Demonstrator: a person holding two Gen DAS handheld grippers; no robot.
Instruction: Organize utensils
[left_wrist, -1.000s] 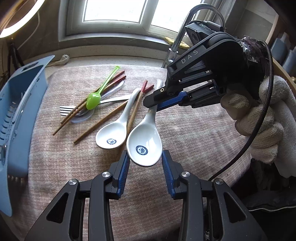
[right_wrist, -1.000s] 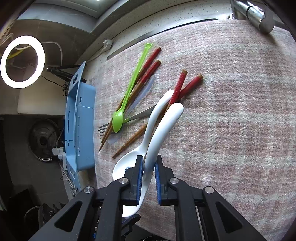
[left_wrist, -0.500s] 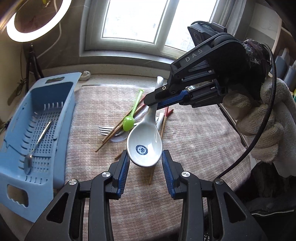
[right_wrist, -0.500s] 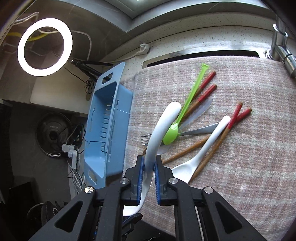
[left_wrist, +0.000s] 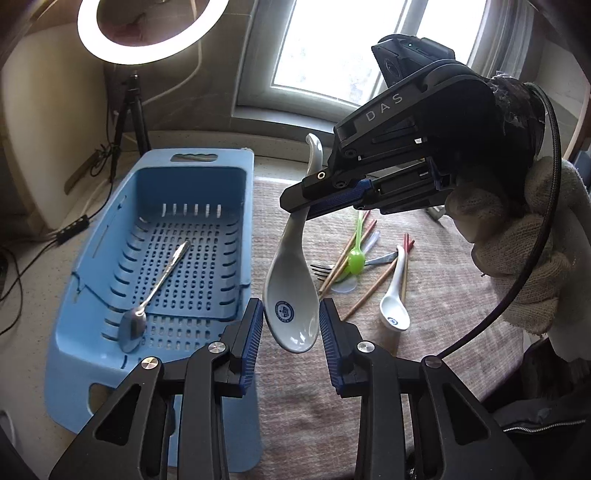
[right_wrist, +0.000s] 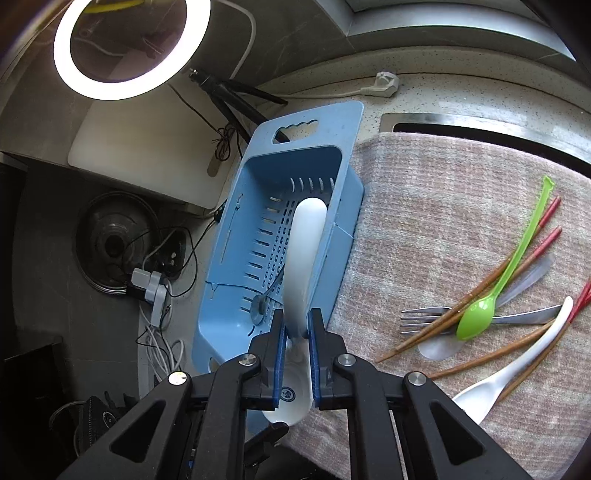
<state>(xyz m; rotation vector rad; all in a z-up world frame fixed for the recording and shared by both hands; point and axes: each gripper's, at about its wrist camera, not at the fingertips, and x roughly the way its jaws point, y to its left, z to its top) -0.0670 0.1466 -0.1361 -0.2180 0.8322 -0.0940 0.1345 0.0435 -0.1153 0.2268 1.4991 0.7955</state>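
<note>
1. My right tongs (right_wrist: 295, 328) are pinching the handle of a white ceramic spoon (left_wrist: 291, 295), blue pads pressed on either side of it. In my right view the handle (right_wrist: 306, 251) rises ahead of the pads and covers part of the blue basket (right_wrist: 236, 229) behind it; the bowl drops below the pads and is partly hidden by them.
2. My left tongs (left_wrist: 291, 332) are spread, one finger to each side of the spoon's bowl. Whether the pads touch the bowl I cannot tell.
3. From my left view the right tongs (left_wrist: 306, 205) reach in from the right, held in my gloved hand (left_wrist: 517, 266); their body hides the upper handle, with only its curled tip showing above.
4. The blue basket (left_wrist: 92, 295) sits ahead and left of my left tongs, with a metal spoon (left_wrist: 155, 291) lying on its slotted floor. In the right view that spoon is mostly blocked.
5. Ahead and right on the plaid cloth (right_wrist: 424, 221) lie a second white spoon (right_wrist: 517, 358), a green plastic spoon (right_wrist: 495, 295), a fork (right_wrist: 424, 317) and red-tipped chopsticks (right_wrist: 532, 258), overlapping. A clear utensil beneath them is hard to make out.
</note>
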